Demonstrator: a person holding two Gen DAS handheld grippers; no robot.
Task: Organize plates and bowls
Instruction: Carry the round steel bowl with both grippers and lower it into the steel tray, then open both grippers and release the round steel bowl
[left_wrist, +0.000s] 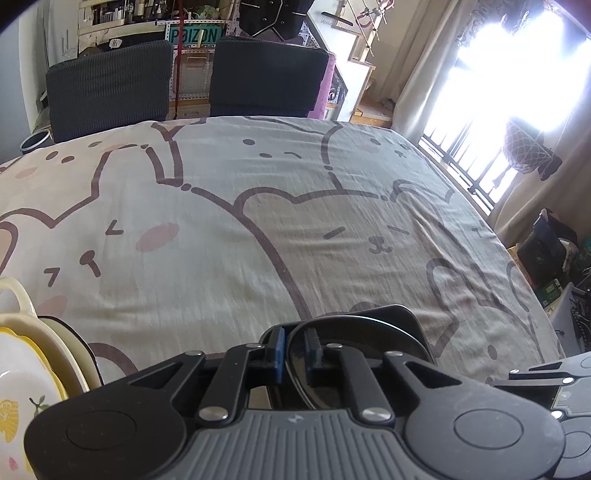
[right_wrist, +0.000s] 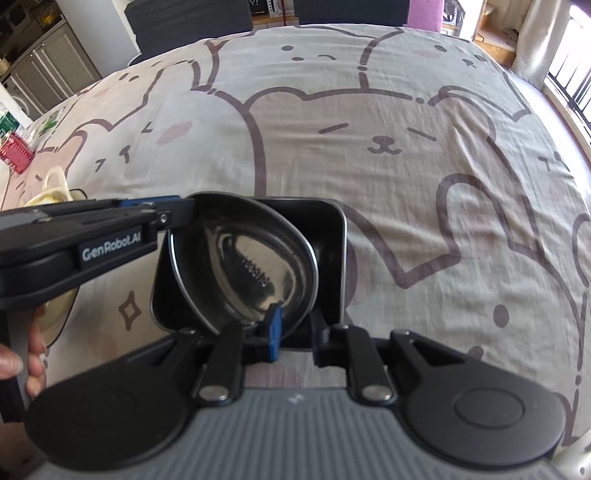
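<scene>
Covering the whole desk (right_wrist: 369, 155) is a cartoon-bear cloth (left_wrist: 258, 221). Landmark: black square tray (right_wrist: 334, 243), near edge of desk, w/ a shiny round metal bowl (right_wrist: 255, 266) tilted inside it, leaning on tray's left side. Left of tray: cream handled dish (left_wrist: 22, 306) stacked w/ a lemon-print bowl (left_wrist: 22, 387). Left gripper (left_wrist: 295, 347) at bowl's left rim, fingers (left_wrist: 277, 350) slightly apart either side of rim; grip can't be told. Right gripper (right_wrist: 295, 332) at tray's near edge, fingers (right_wrist: 274, 332) apart, one inside bowl's rim, not pinching.
</scene>
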